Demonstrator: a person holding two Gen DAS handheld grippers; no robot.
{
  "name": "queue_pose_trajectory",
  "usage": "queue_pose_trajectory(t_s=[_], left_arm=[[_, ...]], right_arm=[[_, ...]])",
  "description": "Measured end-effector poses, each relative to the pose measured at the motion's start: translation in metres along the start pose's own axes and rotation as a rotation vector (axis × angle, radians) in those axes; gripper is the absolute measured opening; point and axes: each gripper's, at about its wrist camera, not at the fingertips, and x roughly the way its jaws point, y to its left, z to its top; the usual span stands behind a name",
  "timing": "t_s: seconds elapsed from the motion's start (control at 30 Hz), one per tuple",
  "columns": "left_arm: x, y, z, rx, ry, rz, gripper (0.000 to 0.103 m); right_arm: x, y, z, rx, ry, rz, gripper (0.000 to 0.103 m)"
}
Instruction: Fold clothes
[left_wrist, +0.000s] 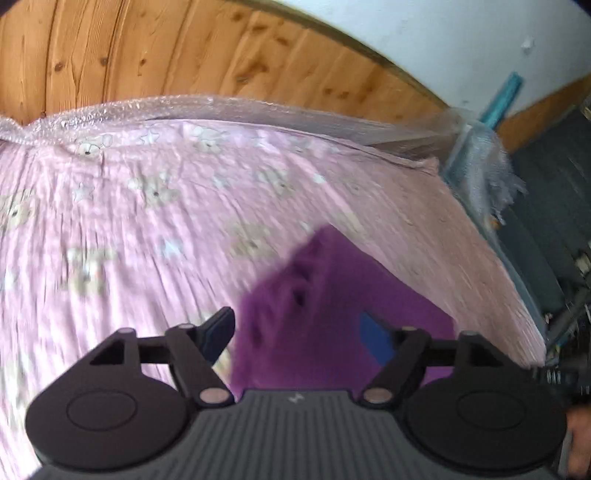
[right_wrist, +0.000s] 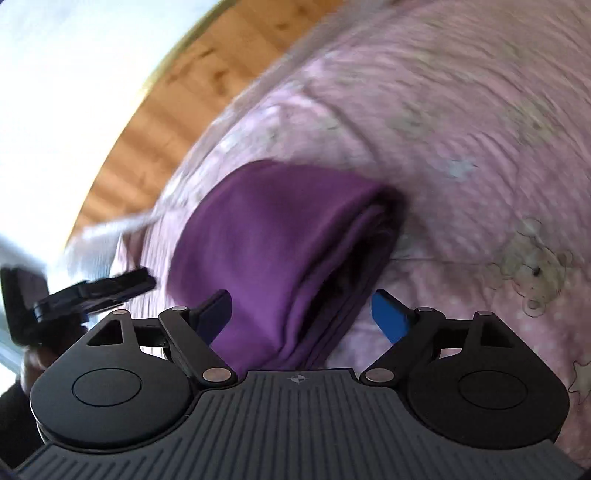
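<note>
A purple garment (right_wrist: 273, 236) lies folded in several layers on the pink bed sheet (right_wrist: 461, 155). The right gripper (right_wrist: 303, 314) is open, its blue-padded fingers (right_wrist: 389, 317) spread either side of the garment's near end. In the left wrist view the same purple garment (left_wrist: 325, 295) lies just ahead. The left gripper (left_wrist: 297, 336) stands open over its near edge, with nothing pinched. The left gripper (right_wrist: 96, 291) also shows as a black shape at the left of the right wrist view. Both views are motion-blurred.
The sheet (left_wrist: 147, 221) has a bear and star print and covers a bed. Bubble wrap (left_wrist: 155, 109) lines its far edge below a wood-panelled wall (left_wrist: 184, 48). The bed's right edge drops to a dark floor (left_wrist: 546, 206). A hand (right_wrist: 31, 365) holds the left gripper.
</note>
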Motion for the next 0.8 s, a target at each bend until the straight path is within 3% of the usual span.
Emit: queue_pose_trajectory(t_s=[0.1, 0.2, 0.23, 0.27, 0.3, 0.33, 0.37, 0.43, 0.5, 0.63, 0.73, 0.77, 0.8], left_arm=[[0.045, 0.013, 0.016, -0.039, 0.078, -0.019, 0.077], [0.06, 0.016, 0.005, -0.055, 0.113, -0.042, 0.077], [0.061, 0.016, -0.001, -0.062, 0.12, -0.047, 0.071], [0.061, 0.014, -0.006, -0.071, 0.122, -0.051, 0.053], [0.06, 0.008, -0.011, -0.081, 0.119, -0.052, 0.045], [0.058, 0.003, -0.015, -0.09, 0.116, -0.053, 0.037], [0.057, -0.003, -0.02, -0.1, 0.113, -0.054, 0.025], [0.054, -0.014, -0.029, -0.12, 0.107, -0.056, 0.016], [0.052, -0.026, -0.038, -0.14, 0.101, -0.058, 0.009], [0.047, -0.049, -0.057, -0.18, 0.089, -0.061, 0.007], [0.06, -0.052, -0.065, -0.246, 0.084, 0.027, 0.009], [0.057, -0.051, -0.066, -0.276, 0.066, 0.015, 0.012], [0.05, -0.05, -0.068, -0.302, 0.041, -0.008, 0.013]], right_arm=[[0.021, -0.012, 0.002, 0.094, -0.006, -0.022, 0.086], [0.032, -0.016, -0.005, 0.151, -0.032, 0.001, 0.086], [0.039, -0.011, -0.003, 0.149, -0.015, 0.026, 0.076], [0.044, -0.007, -0.001, 0.146, 0.003, 0.056, 0.061], [0.046, -0.002, -0.001, 0.131, 0.013, 0.069, 0.056], [0.05, 0.003, 0.003, 0.101, 0.02, 0.056, 0.042], [0.05, 0.006, 0.009, 0.068, 0.032, 0.053, 0.037], [0.047, 0.012, 0.024, -0.006, 0.055, 0.052, 0.025], [0.041, 0.023, 0.049, -0.136, 0.078, 0.033, 0.023], [0.034, 0.049, 0.118, -0.44, 0.084, -0.07, 0.023], [0.062, 0.05, 0.159, -0.504, 0.102, -0.192, 0.025], [0.073, 0.048, 0.17, -0.518, 0.11, -0.238, 0.036], [0.079, 0.041, 0.174, -0.498, 0.124, -0.274, 0.04]])
